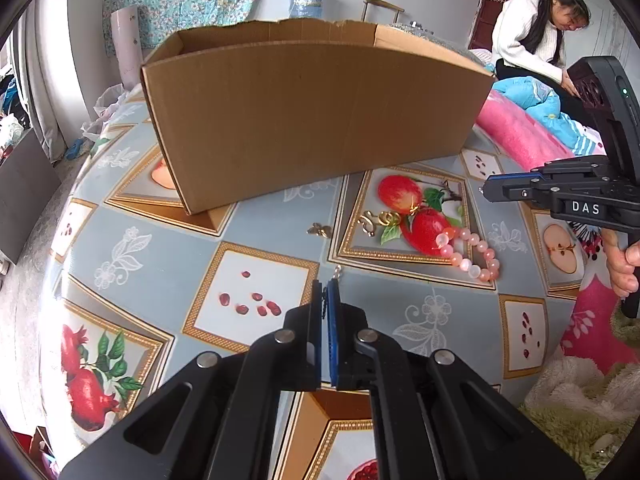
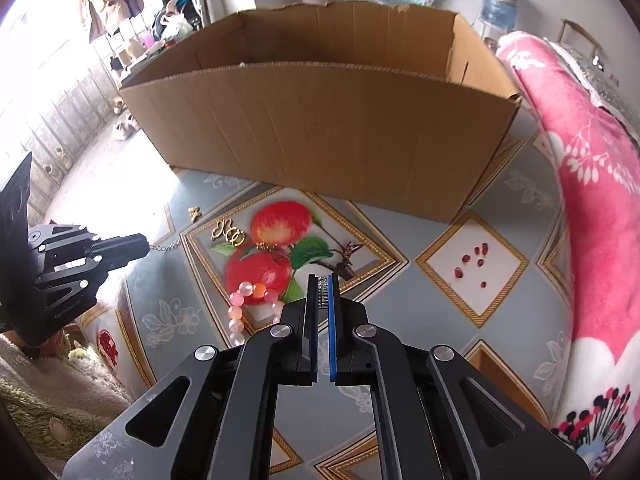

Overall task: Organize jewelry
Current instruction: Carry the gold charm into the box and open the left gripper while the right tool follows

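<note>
My left gripper (image 1: 330,284) is shut on a thin silver chain (image 1: 338,273), whose end sticks out past the pads. The right wrist view shows the same gripper (image 2: 142,242) at the left with the chain (image 2: 165,246) dangling from it. The right gripper (image 2: 323,280) is shut, and a small pale metal piece (image 2: 322,293) shows between its pads. It hovers above the pink bead bracelet (image 2: 248,308), which lies on the table (image 1: 176,264). A gold looped ornament (image 2: 229,234) and a small gold piece (image 2: 195,212) lie further left. The open cardboard box (image 2: 320,132) stands behind them.
The table carries a fruit-patterned cloth (image 2: 472,268). A pink blanket (image 2: 592,200) lies along its right side, and fluffy fabric (image 2: 52,384) along the near left. A person in a white top (image 1: 528,40) sits behind on the right. A hand (image 1: 624,264) holds the right gripper's grip.
</note>
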Tool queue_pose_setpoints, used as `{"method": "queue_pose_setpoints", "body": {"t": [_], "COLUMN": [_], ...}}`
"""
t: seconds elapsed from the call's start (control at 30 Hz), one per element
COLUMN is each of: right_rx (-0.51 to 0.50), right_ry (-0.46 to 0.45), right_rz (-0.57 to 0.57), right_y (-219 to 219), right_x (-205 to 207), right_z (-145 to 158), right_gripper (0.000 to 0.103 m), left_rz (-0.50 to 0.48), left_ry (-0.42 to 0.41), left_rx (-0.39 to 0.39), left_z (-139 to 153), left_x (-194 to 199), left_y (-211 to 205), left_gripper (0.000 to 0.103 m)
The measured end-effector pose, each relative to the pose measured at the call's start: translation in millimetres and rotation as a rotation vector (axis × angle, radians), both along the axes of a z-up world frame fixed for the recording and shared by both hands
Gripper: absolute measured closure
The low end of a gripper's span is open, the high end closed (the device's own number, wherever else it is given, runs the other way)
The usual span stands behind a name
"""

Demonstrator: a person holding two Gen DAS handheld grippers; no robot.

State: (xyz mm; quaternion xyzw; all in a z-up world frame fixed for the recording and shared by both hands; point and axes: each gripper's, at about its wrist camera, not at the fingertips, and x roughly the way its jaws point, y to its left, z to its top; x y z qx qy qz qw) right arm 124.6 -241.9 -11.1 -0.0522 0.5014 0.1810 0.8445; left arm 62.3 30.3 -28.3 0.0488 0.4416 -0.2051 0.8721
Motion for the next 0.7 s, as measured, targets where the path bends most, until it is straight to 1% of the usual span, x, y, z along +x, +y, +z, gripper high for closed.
{"method": "queue_pose_setpoints", "body": {"t": [0.13,0.27,0.33,0.47,0.57,0.7], "right_rx": [0.029,0.053,0.064,0.103,0.136,0.178], "right_ry": [-0.041,-0.086,-0.116,-0.198,-0.269,-0.368], "right_rz": [-0.021,-0.022,-0.017,0.013,0.049,0.102], "right_y": [-9,-15,-9,-8,-3,-2], "right_x": [-8,-16,-17,-16,-14,7], "right_z": [14,31,41,70,93,129], "right_gripper": [0.101,0.101,0.101,0.101,0.101,0.101], "left_rz": [0.006,0.006,0.009,-0.002,-0.027,-0.061], "left_ry": [-0.035,-0.083,-0.102,-0.171,-0.253,-0.334], "left_rx": [-0.020,-0.045,-0.067,-0.114,-0.129,-0.156], "left_z": [15,35,47,80,112,152], "left_x": [-7,-16,-19,-22,-18,0], "left_y": [6,11,13,18,17,11], "left_gripper": [0.101,0.101,0.101,0.101,0.101,0.101]}}
